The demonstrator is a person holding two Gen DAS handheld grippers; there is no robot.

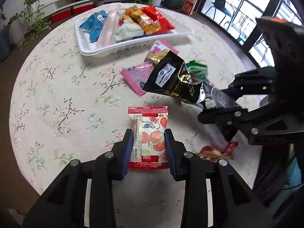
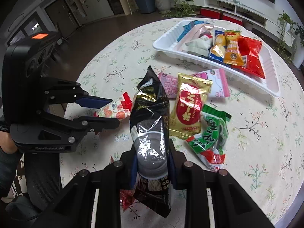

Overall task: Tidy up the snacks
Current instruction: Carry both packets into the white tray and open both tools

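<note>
My left gripper (image 1: 149, 134) is shut on a red-and-white fruit-print snack packet (image 1: 148, 133), held just above the floral tablecloth; the packet also shows in the right wrist view (image 2: 115, 110). My right gripper (image 2: 152, 148) is shut on a black-and-gold snack bag (image 2: 150, 125), lifted off the table; the bag shows in the left wrist view (image 1: 171, 77). A white tray (image 1: 133, 43) at the far side holds several snack packets. It also shows in the right wrist view (image 2: 273, 79).
Loose on the table lie a pink packet (image 2: 218, 83), a gold packet (image 2: 190, 106), a green packet (image 2: 212, 131) and a small red wrapper (image 1: 216, 152). The round table's edge (image 1: 28, 180) is close on the left. Shelves and potted plants stand beyond.
</note>
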